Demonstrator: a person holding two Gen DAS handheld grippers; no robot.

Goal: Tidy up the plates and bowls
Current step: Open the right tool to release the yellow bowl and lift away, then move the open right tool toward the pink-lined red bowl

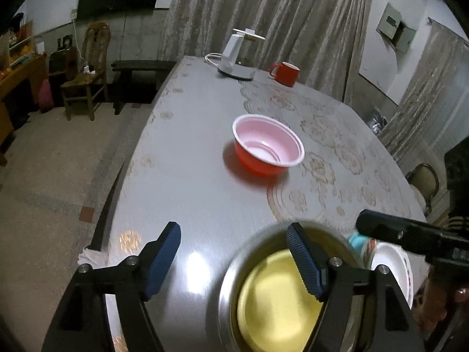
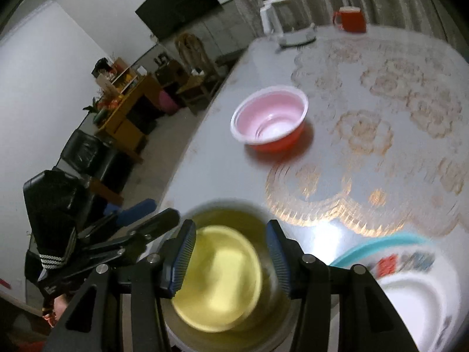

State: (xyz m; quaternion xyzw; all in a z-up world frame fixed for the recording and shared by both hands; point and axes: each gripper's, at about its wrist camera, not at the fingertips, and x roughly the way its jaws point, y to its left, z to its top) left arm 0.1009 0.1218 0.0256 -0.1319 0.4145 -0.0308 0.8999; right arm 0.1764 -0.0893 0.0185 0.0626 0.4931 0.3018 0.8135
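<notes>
Nearest the lens, a steel bowl [image 2: 231, 278] with a yellow dish nested inside it is sitting at the near edge of the worktop [image 1: 199, 135], blurred in both views. Straddling its rim is the left tool [image 1: 234, 261], its jaws standing spread with nothing pinched between them: one blue pad is hanging over bare worktop, the other over the yellow interior. Hovering above the same bowl is the right tool [image 2: 231, 256], jaws partly apart; whether its pads are pressing on anything I cannot tell. Both seem to be gathered here because nested dishes make the stack's base. Just to the right, a white plate [image 2: 419, 299] with a printed pattern is lying over a teal rim [image 2: 378, 243]. Further off, well apart, a red bowl [image 1: 268, 148] with a pale pink inside is waiting upright and empty, probably the next piece to collect. A red mug [image 1: 285, 73] and a white appliance [image 1: 237, 58] are standing at the far end.
</notes>
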